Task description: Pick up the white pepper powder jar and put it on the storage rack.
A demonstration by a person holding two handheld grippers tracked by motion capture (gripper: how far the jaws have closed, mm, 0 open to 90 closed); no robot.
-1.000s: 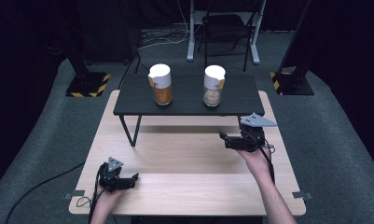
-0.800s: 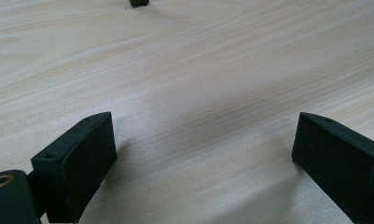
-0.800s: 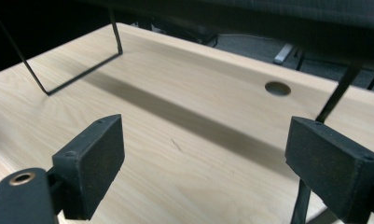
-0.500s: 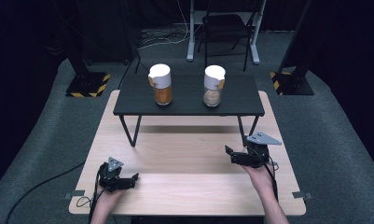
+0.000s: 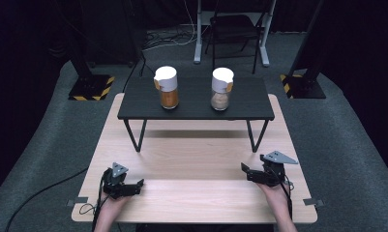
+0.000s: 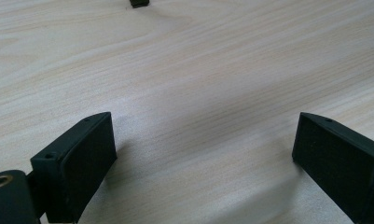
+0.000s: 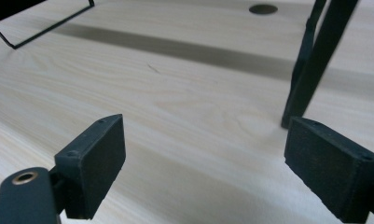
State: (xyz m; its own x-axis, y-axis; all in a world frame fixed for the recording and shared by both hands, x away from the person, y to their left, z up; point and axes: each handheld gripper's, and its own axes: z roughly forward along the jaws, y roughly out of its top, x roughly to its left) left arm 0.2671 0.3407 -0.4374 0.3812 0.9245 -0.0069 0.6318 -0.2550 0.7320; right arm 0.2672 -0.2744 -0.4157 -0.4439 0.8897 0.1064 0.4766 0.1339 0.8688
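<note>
Left gripper [image 5: 132, 186] sits lower left of the high view, low on the light wood table [image 5: 196, 164], jaws pointing toward frame centre. Jaws apart, nothing between them. In the left gripper view [image 6: 203, 154] both black jaws stand wide, only bare wood grain in the gap, and a small dark object [image 6: 139, 3] sits at the top edge, too cropped to identify. The person's left hand [image 5: 111, 208] comes in from the bottom edge behind it, cable trailing off the table's lower left corner.

Centre of the high view: black raised shelf [image 5: 196, 104] on thin legs, standing on the far half of the table. Two white-lidded jars are on it, both upright, well apart from each other. Left jar [image 5: 166, 88] has orange-brown contents, right jar [image 5: 222, 89] pale contents. Both are well apart from either gripper, in the upper middle of the frame.

Right gripper [image 5: 247, 171] is lower right of the high view, grey three-cornered plate on top, jaws pointing toward frame centre, just in front of the shelf's right leg [image 5: 255, 137]. Jaws apart, holding nothing. In the right gripper view [image 7: 205, 158] there is a wide gap with bare table in it, and the shelf leg [image 7: 310, 70] is at upper right, beyond the right-hand jaw. The right hand [image 5: 274, 193] enters from the bottom edge.
</note>
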